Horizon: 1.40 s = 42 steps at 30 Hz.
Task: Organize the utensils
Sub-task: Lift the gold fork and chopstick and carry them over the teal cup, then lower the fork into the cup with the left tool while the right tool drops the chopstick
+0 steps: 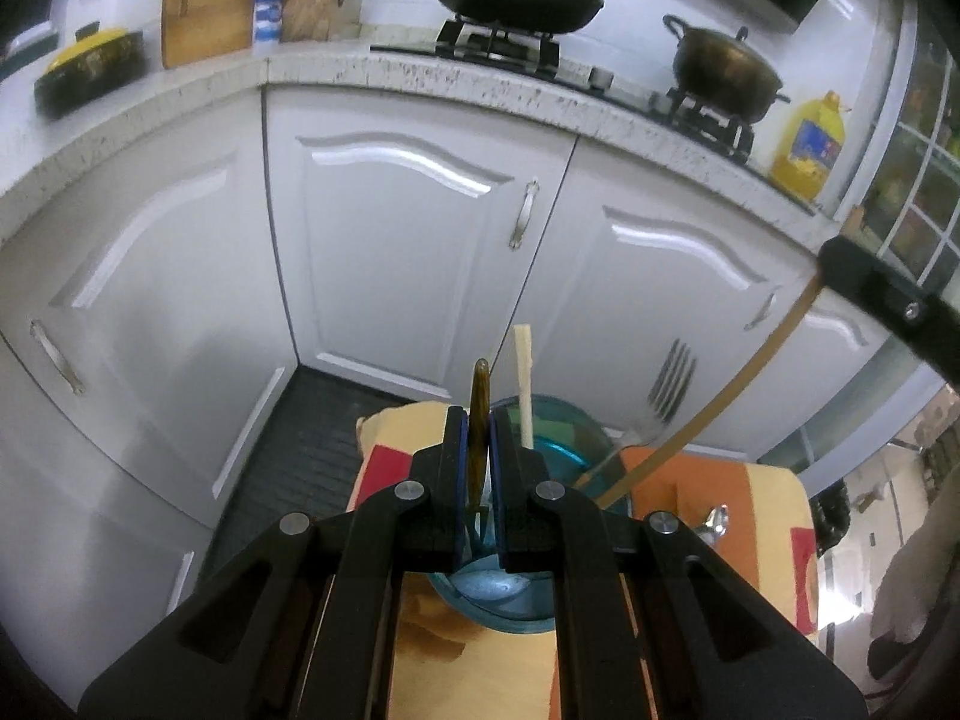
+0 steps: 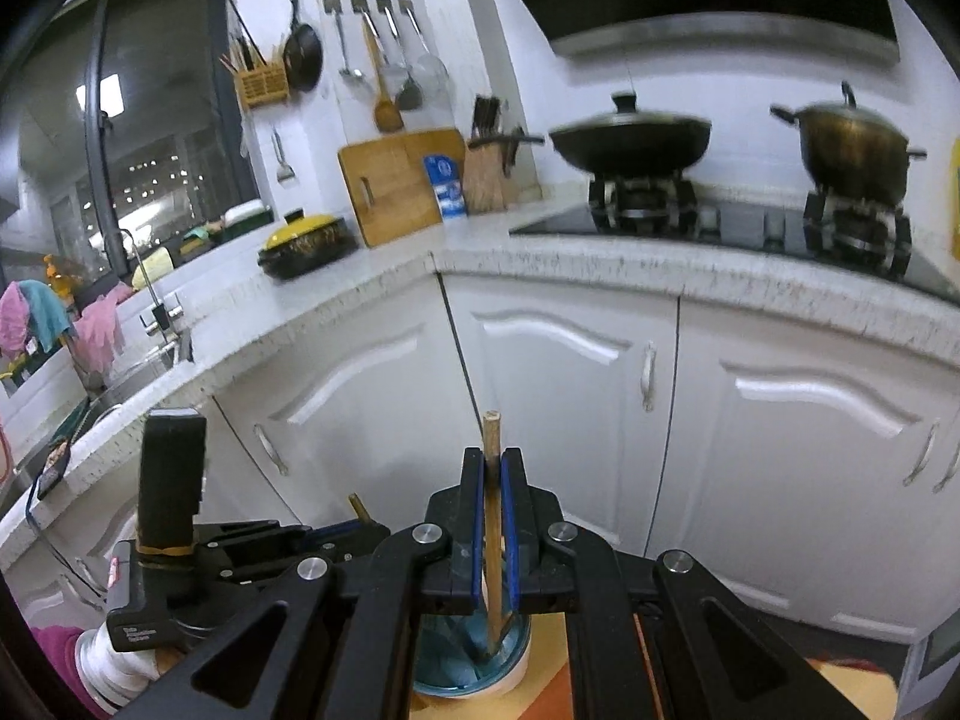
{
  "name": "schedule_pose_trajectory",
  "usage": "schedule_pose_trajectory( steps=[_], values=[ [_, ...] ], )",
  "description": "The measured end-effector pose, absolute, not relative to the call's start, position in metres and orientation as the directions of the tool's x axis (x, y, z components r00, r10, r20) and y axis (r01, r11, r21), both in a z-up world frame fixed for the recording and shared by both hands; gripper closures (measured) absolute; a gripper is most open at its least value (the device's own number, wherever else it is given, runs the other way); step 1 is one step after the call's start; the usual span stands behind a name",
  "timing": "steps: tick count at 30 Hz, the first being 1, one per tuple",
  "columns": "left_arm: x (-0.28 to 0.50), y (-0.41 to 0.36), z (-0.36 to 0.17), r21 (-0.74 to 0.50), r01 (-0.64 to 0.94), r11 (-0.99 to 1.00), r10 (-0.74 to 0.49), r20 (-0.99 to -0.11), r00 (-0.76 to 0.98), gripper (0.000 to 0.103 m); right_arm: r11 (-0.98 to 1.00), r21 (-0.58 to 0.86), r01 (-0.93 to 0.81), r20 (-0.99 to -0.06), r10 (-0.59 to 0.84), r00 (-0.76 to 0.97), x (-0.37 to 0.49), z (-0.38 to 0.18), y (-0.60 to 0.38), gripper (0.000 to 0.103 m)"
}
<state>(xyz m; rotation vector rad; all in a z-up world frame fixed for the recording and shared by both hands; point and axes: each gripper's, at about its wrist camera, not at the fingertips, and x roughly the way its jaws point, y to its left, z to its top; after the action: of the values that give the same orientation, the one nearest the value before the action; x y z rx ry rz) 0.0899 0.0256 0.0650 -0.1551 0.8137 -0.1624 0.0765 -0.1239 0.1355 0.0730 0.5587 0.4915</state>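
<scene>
Both grippers hang over a blue glass cup on a small table: the left gripper is clamped on a dark brown stick, the right gripper on a wooden chopstick reaching into the cup. A fork and a pale stick stand inside.

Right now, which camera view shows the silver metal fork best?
The left wrist view shows the silver metal fork best: its tines stand clear against the white cabinet door, and its handle leans into the blue glass cup. In the right wrist view the fork is not visible; the right hand-held gripper hides most of that cup.
</scene>
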Motion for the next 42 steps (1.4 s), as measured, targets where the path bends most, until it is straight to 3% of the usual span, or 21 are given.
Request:
schedule_pose_trajectory(
  steps=[8, 14, 25, 42],
  values=[
    [0.098, 0.011, 0.037, -0.179, 0.088, 0.980, -0.194, -0.750, 0.632, 0.098, 0.875, 0.272, -0.400, -0.587, 0.481, 0.651, 0.102, 0.080, -0.125, 0.098],
    [0.096, 0.012, 0.034, -0.200, 0.076, 0.977, -0.203, -0.756, 0.623, 0.098, 0.870, 0.325, -0.370, -0.599, 0.492, 0.632, 0.107, 0.072, -0.138, 0.098],
    [0.075, 0.011, 0.053, -0.229, 0.078, 0.970, -0.224, -0.728, 0.648, 0.071, 0.873, 0.357, -0.331, -0.597, 0.486, 0.638, 0.084, 0.071, -0.160, 0.082],
    [0.029, -0.019, 0.069, -0.179, 0.105, 0.978, -0.201, -0.693, 0.692, 0.060, 0.908, 0.283, -0.308, -0.608, 0.418, 0.675, 0.029, 0.075, -0.168, 0.072]
  ],
)
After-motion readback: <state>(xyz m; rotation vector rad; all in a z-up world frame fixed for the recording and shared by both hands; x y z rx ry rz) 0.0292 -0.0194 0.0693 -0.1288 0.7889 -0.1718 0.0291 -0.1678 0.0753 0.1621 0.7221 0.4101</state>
